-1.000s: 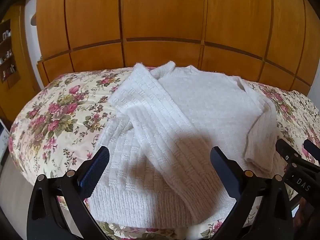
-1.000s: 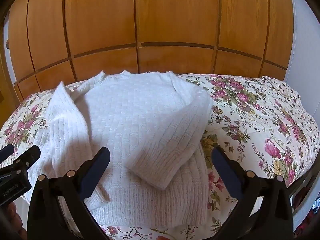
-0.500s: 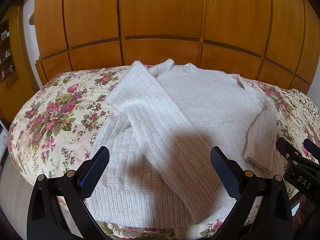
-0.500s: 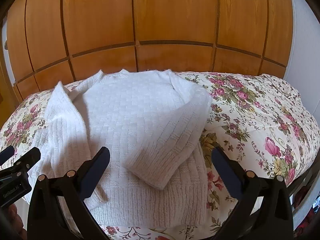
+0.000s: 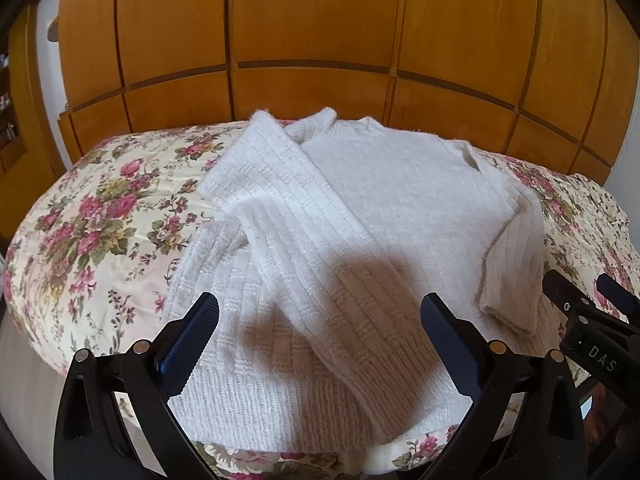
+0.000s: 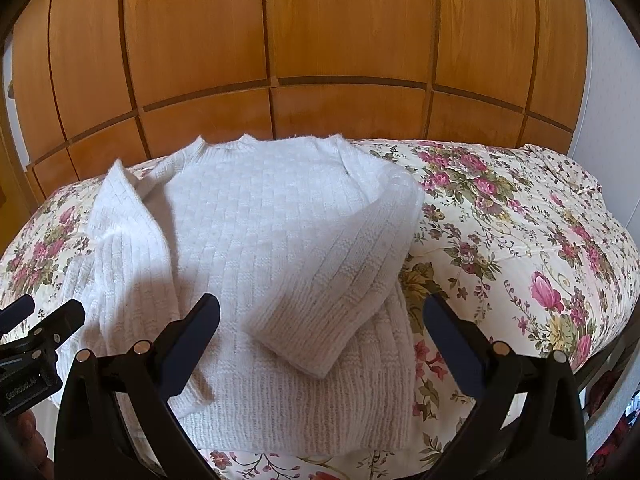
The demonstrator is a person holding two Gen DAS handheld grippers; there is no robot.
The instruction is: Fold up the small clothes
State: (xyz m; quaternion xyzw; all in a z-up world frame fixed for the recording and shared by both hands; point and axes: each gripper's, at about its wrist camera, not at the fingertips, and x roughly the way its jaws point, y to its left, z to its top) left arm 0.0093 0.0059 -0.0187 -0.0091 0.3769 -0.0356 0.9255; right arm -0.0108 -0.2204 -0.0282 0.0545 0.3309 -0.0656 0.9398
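Observation:
A white knitted sweater (image 5: 400, 208) lies flat on a flowered bedspread (image 5: 92, 224), with both sleeves folded in over its body. It also shows in the right wrist view (image 6: 256, 216). My left gripper (image 5: 320, 320) is open and empty, held above the sweater's near hem and left sleeve. My right gripper (image 6: 320, 320) is open and empty, held above the folded right sleeve cuff (image 6: 304, 336). The right gripper shows at the right edge of the left wrist view (image 5: 588, 304), and the left gripper at the left edge of the right wrist view (image 6: 36, 328).
A wall of wooden wardrobe doors (image 6: 344, 40) stands behind the bed. The flowered bedspread (image 6: 520, 240) extends to the right of the sweater. The bed's near edge runs just below the sweater's hem.
Both grippers have drawn slightly back and up, so the sweater sits a little lower and farther in both views. The sweater itself has not moved.

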